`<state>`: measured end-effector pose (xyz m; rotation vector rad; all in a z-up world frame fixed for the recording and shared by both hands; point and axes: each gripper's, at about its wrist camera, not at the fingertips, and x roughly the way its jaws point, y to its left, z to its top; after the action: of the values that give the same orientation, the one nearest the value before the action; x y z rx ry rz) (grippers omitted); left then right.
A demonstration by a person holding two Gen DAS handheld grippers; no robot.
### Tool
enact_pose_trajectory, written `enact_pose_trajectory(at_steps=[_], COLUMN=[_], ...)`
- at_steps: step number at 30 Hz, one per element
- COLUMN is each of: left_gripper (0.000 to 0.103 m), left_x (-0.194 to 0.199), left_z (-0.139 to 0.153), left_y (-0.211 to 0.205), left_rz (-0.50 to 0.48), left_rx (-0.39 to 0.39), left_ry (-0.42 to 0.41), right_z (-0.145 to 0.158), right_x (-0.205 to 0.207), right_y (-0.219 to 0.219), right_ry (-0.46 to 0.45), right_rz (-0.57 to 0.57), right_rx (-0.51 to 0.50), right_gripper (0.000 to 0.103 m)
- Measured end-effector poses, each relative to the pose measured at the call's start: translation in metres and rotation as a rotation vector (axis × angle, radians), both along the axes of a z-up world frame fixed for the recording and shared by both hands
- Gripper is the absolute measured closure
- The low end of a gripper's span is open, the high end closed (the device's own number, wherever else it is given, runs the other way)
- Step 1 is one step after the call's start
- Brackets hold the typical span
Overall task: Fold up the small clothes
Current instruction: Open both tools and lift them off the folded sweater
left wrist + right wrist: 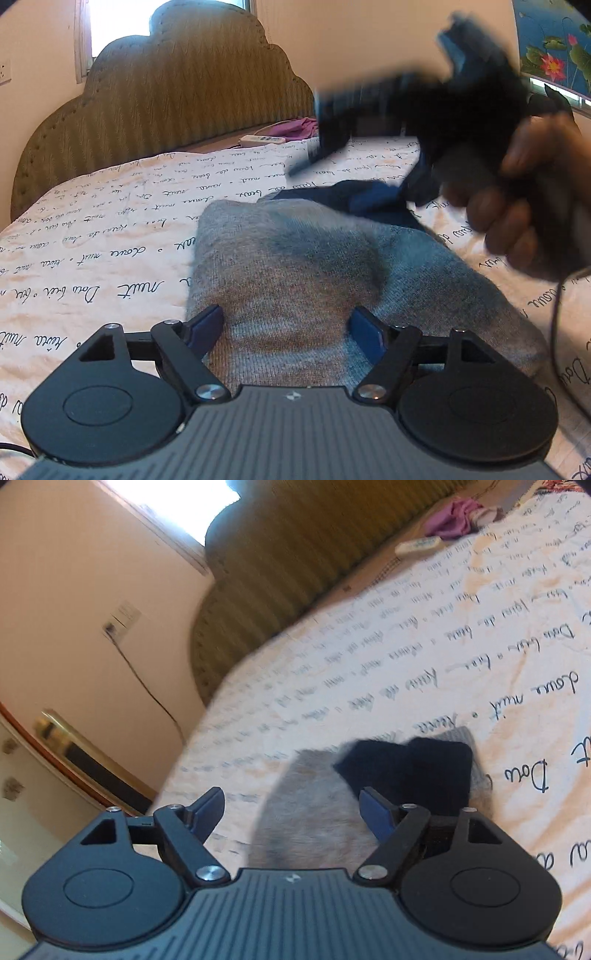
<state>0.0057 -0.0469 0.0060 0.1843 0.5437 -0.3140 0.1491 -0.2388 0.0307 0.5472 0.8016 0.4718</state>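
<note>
A folded grey knit garment point(295, 280) lies on the bed, with a dark blue cloth point(369, 199) at its far end. My left gripper point(288, 328) hovers open over the near part of the grey knit, and its blue pads point(369, 334) do not press the fabric. In the right wrist view my right gripper point(293, 808) is open and empty above the grey garment point(314, 812), where the dark cloth point(406, 771) rests on top. A hand point(524, 192) carries that right tool, blurred, at the upper right of the left wrist view.
The bedsheet point(110, 236) is cream with handwritten script. A padded olive headboard point(177, 96) stands behind it. Near the headboard lie a white remote point(417, 546) and a purple cloth point(450, 517). A wall socket with a cable point(122, 627) is to the left, past the bed's edge.
</note>
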Motion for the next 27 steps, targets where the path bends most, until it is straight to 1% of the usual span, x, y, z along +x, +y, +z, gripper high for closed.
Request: enact_pose_trajectory(at_steps=[1, 2, 3, 4, 6, 9, 11, 12, 14, 15, 17, 19, 20, 21, 22, 23, 25, 27], left_gripper=[0.024, 0.024, 0.024, 0.024, 0.023, 0.021, 0.019, 0.018, 0.016, 0.015, 0.014, 0.014, 0.013, 0.011, 0.010, 0.010, 0.011, 0.011], left_x=[0.000, 0.000, 0.000, 0.000, 0.000, 0.001, 0.001, 0.001, 0.001, 0.001, 0.000, 0.000, 0.000, 0.000, -0.001, -0.002, -0.006, -0.012], left_z=[0.000, 0.000, 0.000, 0.000, -0.001, -0.002, -0.002, -0.002, -0.003, -0.003, -0.003, -0.004, -0.003, -0.004, -0.004, -0.003, -0.002, 0.002], left_y=[0.000, 0.000, 0.001, 0.002, 0.003, 0.006, 0.006, 0.006, 0.004, 0.004, 0.004, 0.004, 0.005, 0.006, 0.005, 0.007, 0.012, 0.020], left_rz=[-0.003, -0.005, -0.007, -0.010, -0.013, -0.009, -0.010, -0.012, -0.016, -0.018, -0.018, -0.018, -0.016, -0.021, -0.026, -0.028, -0.040, -0.032], left_rx=[0.000, -0.001, -0.005, -0.008, -0.011, -0.022, -0.027, -0.025, -0.020, -0.019, -0.019, -0.023, -0.026, -0.020, -0.018, -0.029, -0.039, -0.050], left_ry=[-0.001, -0.001, 0.000, 0.000, 0.000, 0.003, 0.004, 0.004, 0.003, 0.004, 0.005, 0.006, 0.007, 0.012, 0.011, 0.009, 0.005, 0.002], right_z=[-0.012, -0.019, -0.023, -0.026, -0.027, -0.006, 0.015, 0.026, 0.042, 0.045, 0.042, 0.029, 0.017, 0.000, -0.010, -0.011, -0.005, 0.009], right_x=[0.003, -0.002, -0.007, -0.009, -0.013, -0.021, -0.029, -0.032, -0.029, -0.024, -0.010, 0.006, 0.015, 0.023, 0.025, 0.024, 0.019, 0.002], right_y=[0.001, -0.002, -0.005, -0.006, -0.008, -0.011, -0.007, -0.001, 0.019, 0.032, 0.058, 0.083, 0.093, 0.099, 0.100, 0.097, 0.084, 0.065], right_ry=[0.003, -0.056, -0.066, -0.052, -0.065, -0.060, -0.129, -0.163, -0.178, -0.165, -0.120, -0.059, -0.003, 0.048, 0.034, 0.015, 0.056, 0.054], right_rz=[0.005, 0.006, -0.018, -0.051, -0.036, -0.079, -0.082, -0.059, 0.026, 0.086, 0.189, 0.255, 0.270, 0.265, 0.256, 0.253, 0.217, 0.200], right_rx=[-0.051, -0.056, -0.087, -0.135, -0.146, -0.136, -0.101, -0.070, -0.021, -0.001, 0.031, 0.019, 0.007, -0.025, -0.040, -0.020, 0.040, 0.122], right_gripper=[0.024, 0.024, 0.025, 0.025, 0.025, 0.024, 0.022, 0.022, 0.020, 0.019, 0.018, 0.017, 0.017, 0.017, 0.017, 0.017, 0.017, 0.016])
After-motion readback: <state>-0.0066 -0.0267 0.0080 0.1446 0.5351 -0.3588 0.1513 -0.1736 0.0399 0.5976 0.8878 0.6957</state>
